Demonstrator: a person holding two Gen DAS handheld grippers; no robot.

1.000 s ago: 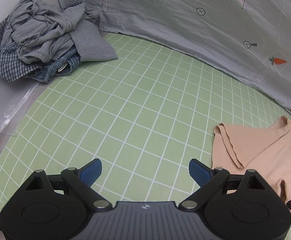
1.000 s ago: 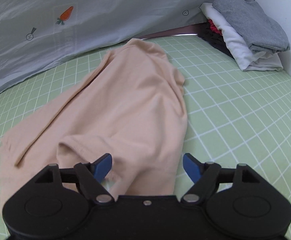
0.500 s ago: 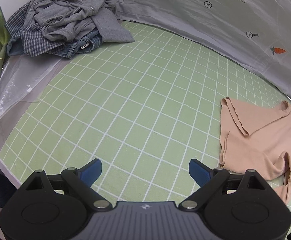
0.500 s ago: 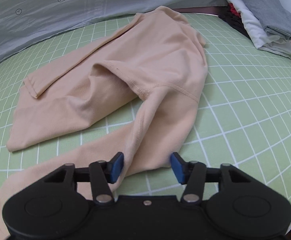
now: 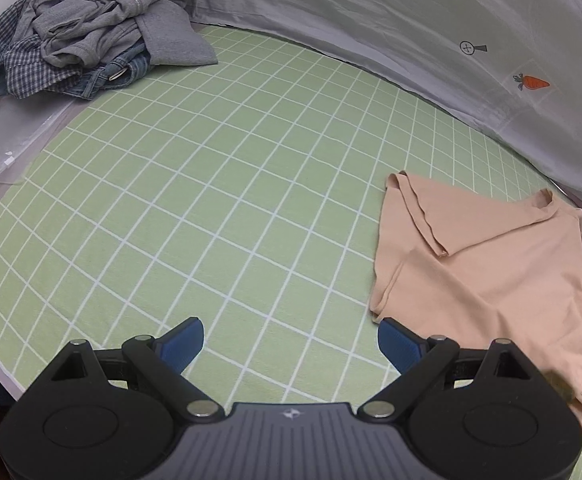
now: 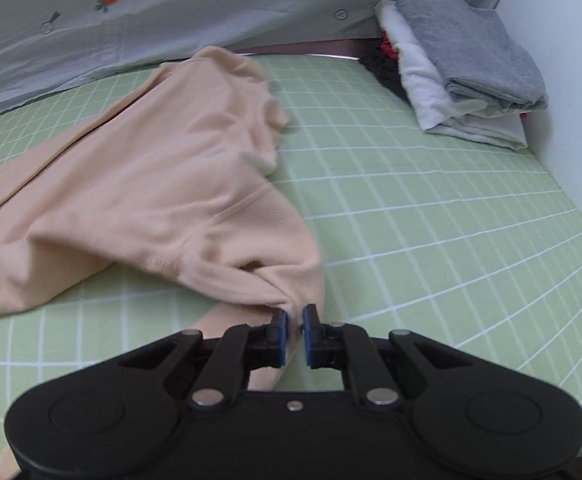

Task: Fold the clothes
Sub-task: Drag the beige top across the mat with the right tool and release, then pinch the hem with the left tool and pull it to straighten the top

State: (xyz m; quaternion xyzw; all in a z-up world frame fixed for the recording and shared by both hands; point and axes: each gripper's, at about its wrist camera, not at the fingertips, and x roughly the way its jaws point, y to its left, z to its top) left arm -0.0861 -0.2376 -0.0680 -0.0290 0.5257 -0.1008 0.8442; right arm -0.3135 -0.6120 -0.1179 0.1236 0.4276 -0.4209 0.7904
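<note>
Nearest the right gripper (image 6: 295, 326), its jaws are clenched on a bunched fold of the peach shirt (image 6: 163, 184), the cloth gathering into a tight pucker just ahead of the blue pads (image 6: 280, 332) while a loose length of it hangs down beneath the jaws. That pinch looks like a grip on a sleeve or side edge, taken so the fabric can be drawn out and laid flat before any fold is made. Beyond the jaws the rest of the shirt lies rumpled on the green gridded surface (image 6: 431, 216), stretching away to the left, its collar end farthest off. To the right of the jaws and far ahead sits a folded stack of clothes (image 6: 463, 68), grey on top of white, probably where finished pieces go. The left gripper (image 5: 291, 344) hangs over bare grid with its jaws released and wide apart, grasping nothing; from there the shirt lies just to the right of the right-hand jaw, one flap doubled over its body. This hand seems to be waiting for an opposite edge to take, since flattening the garment likely needs two holds. Far ahead and left of those jaws is a heap of unfolded clothes (image 5: 87, 36), greys, plaid and denim, and a grey printed sheet (image 5: 431, 40) hangs across the back.
</note>
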